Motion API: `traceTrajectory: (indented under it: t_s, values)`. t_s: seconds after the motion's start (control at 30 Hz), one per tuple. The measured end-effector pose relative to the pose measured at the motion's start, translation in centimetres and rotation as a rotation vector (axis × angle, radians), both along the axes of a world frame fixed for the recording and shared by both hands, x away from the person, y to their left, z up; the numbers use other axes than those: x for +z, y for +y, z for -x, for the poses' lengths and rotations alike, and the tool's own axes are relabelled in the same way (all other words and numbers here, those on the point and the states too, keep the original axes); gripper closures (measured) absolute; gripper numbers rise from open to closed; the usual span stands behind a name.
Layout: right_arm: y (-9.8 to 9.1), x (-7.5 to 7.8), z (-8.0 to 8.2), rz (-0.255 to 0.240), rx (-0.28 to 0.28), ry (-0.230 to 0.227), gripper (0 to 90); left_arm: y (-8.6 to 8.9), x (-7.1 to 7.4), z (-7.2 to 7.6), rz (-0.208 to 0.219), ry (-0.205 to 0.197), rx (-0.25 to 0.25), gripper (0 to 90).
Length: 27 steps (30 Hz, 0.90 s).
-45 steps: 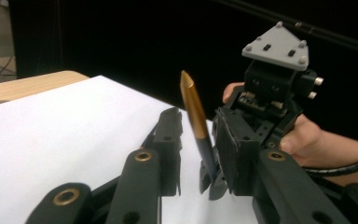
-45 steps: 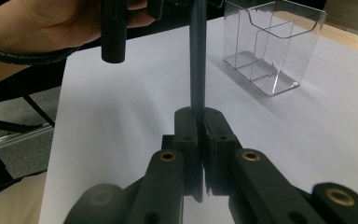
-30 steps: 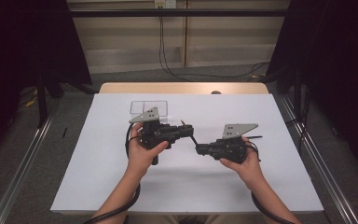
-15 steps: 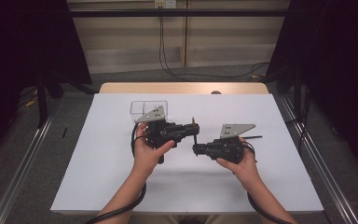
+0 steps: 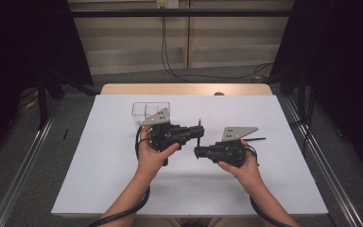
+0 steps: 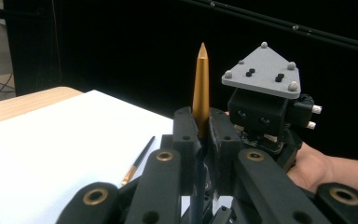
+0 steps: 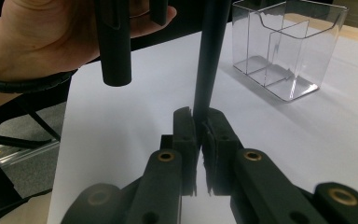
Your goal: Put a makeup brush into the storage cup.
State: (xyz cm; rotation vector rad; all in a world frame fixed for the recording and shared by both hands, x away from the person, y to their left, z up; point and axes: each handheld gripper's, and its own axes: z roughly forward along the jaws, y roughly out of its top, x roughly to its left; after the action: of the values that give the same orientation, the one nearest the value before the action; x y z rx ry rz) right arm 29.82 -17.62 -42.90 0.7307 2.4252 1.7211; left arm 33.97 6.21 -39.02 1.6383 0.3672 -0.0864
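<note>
A pen with a gold pointed end (image 6: 201, 84) and a dark barrel (image 7: 209, 56) stands nearly upright above the white sheet, where the two grippers meet (image 5: 199, 135). My left gripper (image 6: 200, 119) is shut on it just below the gold part, and comes in from the left in the high view (image 5: 194, 133). My right gripper (image 7: 199, 116) is shut on the lower dark end and reaches in from the right (image 5: 197, 152). Its grey plate (image 6: 262, 72) shows close behind the pen.
A clear divided plastic box (image 5: 150, 109) stands on the white sheet (image 5: 99, 165) behind the left hand and shows in the right gripper view too (image 7: 289, 46). A thin dark brush with a gold ferrule (image 6: 139, 161) lies on the sheet beyond the right gripper (image 5: 255, 139).
The left hand has shifted slightly to the right with the pen, which now stands more upright between the grippers. The right hand has stayed put.
</note>
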Motion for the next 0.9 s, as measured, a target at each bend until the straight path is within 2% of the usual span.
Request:
traceTrajectory:
  t_s: [0.17,0.23,0.3,0.43,0.5,0.73,0.9]
  values:
    - [0.0,0.1,0.1,-0.005,-0.008,-0.009,78.3,0.1,0.2,0.0,-0.02,-0.004,0.003,83.5]
    - [-0.1,0.3,0.2,-0.009,-0.016,-0.013,74.7,0.3,0.3,-0.1,-0.017,-0.002,0.006,83.4]
    - [-0.3,0.3,0.2,-0.014,-0.018,-0.014,69.2,0.4,0.4,-0.2,-0.017,-0.005,0.013,83.4]
    - [-0.8,0.4,0.2,0.011,-0.053,-0.016,56.5,0.7,0.6,-0.3,-0.018,-0.01,0.011,83.4]
    - [-1.1,0.4,0.3,0.016,-0.062,-0.019,54.3,0.9,0.8,-0.4,-0.015,-0.014,0.013,83.4]
    - [-1.8,0.3,0.6,0.035,-0.084,-0.03,36.5,1.2,1.2,-0.6,-0.015,-0.022,0.026,83.4]
    - [-2.1,0.4,0.9,0.054,-0.11,-0.041,19.9,1.5,1.3,-0.7,-0.007,-0.024,0.035,83.4]
